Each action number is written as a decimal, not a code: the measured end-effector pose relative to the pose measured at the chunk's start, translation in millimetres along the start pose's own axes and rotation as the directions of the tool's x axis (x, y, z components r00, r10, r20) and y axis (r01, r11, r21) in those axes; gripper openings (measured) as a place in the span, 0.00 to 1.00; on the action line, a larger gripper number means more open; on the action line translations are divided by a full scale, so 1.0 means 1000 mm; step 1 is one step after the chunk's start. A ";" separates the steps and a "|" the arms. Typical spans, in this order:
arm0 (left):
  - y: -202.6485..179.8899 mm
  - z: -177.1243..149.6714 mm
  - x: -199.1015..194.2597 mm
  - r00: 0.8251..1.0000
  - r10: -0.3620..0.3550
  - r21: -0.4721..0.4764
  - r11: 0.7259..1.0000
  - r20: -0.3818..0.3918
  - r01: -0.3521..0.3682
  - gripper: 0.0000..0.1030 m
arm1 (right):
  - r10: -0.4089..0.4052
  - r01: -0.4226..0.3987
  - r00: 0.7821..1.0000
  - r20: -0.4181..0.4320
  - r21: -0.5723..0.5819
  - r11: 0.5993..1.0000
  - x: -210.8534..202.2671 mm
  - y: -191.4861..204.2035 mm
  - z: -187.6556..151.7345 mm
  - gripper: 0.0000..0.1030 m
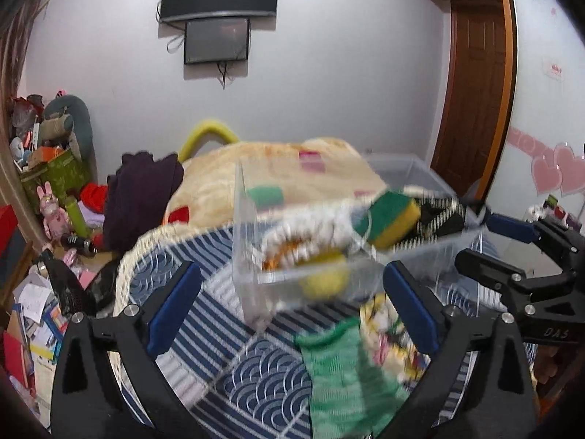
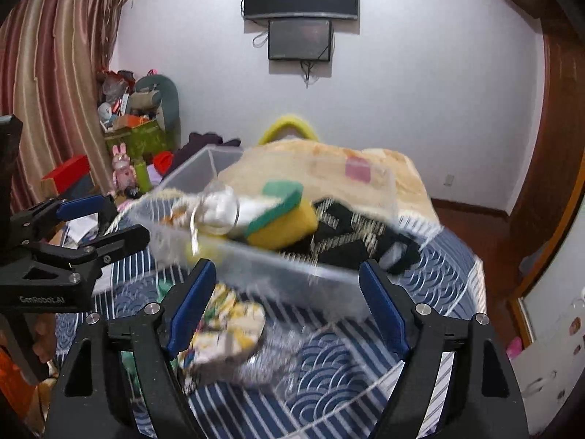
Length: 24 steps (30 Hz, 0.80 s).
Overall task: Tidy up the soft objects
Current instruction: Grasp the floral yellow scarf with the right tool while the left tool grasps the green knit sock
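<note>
Both claws, left claw (image 1: 292, 309) and right claw (image 2: 287, 309), hang spread and empty near the half-filled bin (image 2: 278, 274), so next is likely grabbing the green cloth (image 1: 340, 369) from the bed (image 2: 347, 376).

Sponge (image 2: 281, 216) in bin (image 2: 278, 274) — cloths (image 2: 226, 325) before it.

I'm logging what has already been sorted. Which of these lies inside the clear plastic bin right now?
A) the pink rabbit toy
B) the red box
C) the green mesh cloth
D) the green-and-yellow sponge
D: the green-and-yellow sponge lies inside the clear plastic bin, beside a black patterned cloth; the green mesh cloth lies outside it on the blue patterned bedspread.
</note>
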<state>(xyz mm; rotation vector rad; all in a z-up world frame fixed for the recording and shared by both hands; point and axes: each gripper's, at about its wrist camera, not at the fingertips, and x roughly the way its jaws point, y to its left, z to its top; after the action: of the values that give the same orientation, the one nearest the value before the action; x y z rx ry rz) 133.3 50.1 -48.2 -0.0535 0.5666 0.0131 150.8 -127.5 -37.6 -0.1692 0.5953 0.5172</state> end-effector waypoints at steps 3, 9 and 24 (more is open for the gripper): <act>-0.003 -0.020 0.007 0.998 -0.007 0.013 1.000 -0.056 0.008 0.98 | 0.024 -0.024 0.999 -0.038 0.009 1.000 0.009 0.003 -0.012 0.76; -0.008 -0.053 0.022 0.990 -0.006 0.042 0.999 -0.144 0.012 0.98 | 0.071 -0.069 0.990 -0.120 0.017 0.997 0.029 0.010 -0.026 0.65; -0.021 -0.076 0.029 0.979 -0.110 0.044 0.992 -0.173 0.119 0.44 | 0.100 -0.103 0.986 -0.132 -0.015 0.995 0.035 0.020 -0.032 0.17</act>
<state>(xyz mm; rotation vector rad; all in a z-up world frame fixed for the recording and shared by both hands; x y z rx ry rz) 117.1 25.2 -126.8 -0.0347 0.7344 -0.1199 149.6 -105.2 -83.6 -0.1951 0.7290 0.6143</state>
